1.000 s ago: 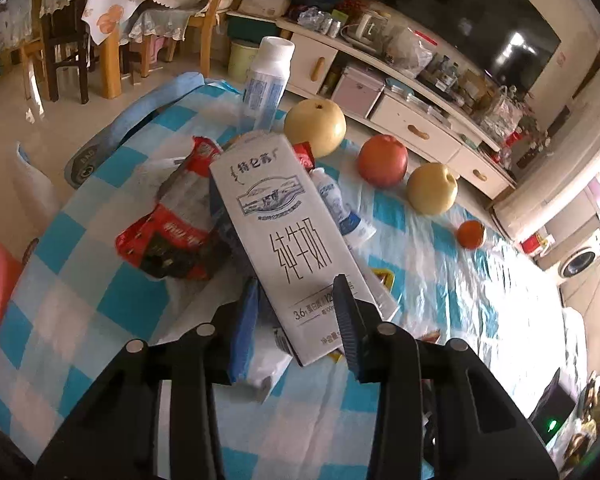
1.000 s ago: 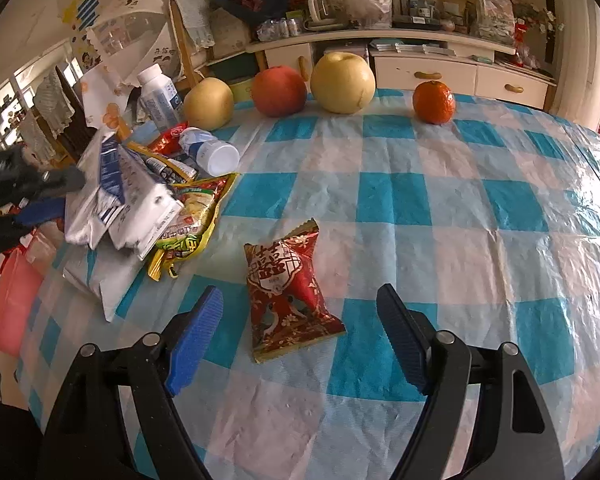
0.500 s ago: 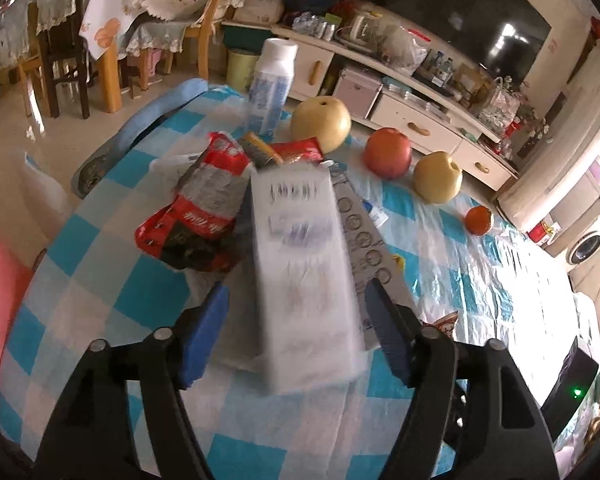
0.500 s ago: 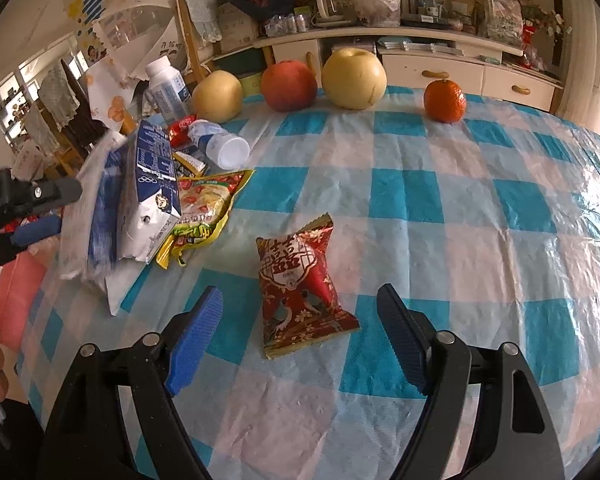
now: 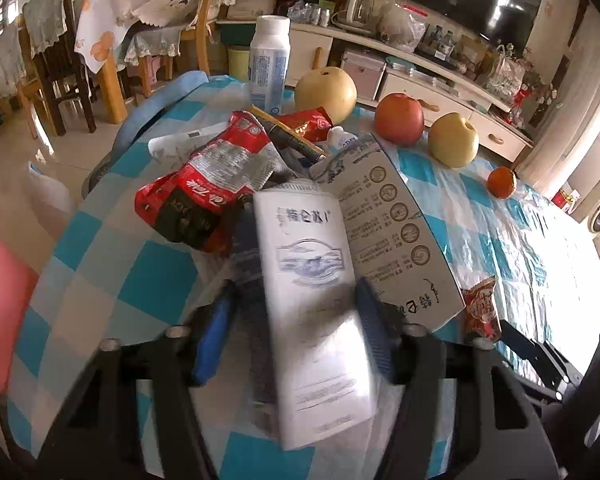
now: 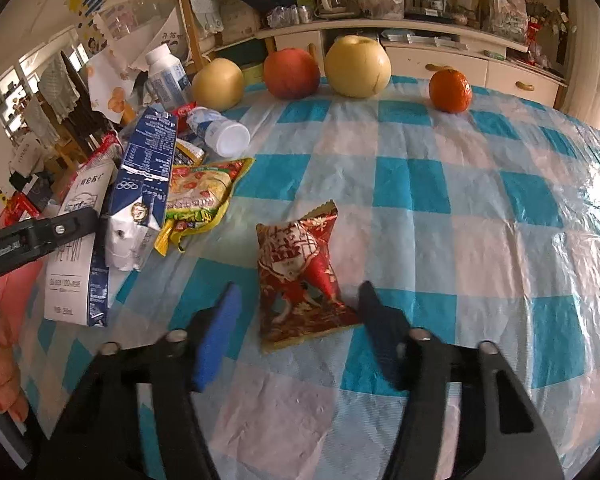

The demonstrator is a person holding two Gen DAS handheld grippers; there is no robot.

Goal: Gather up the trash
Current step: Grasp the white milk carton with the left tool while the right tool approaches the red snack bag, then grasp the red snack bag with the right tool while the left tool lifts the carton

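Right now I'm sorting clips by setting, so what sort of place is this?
Probably a home living-dining room: a table under a checked cloth with fruit, a long cabinet beneath a television, and dining chairs.

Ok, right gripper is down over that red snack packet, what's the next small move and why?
Probably keep closing the right gripper until its pads pinch the red snack packet. Its jaws have just been closing and now bracket the packet's lower half, but neither pad appears to press on it yet, and the packet lies flat on the checked tablecloth apart from the trash pile.
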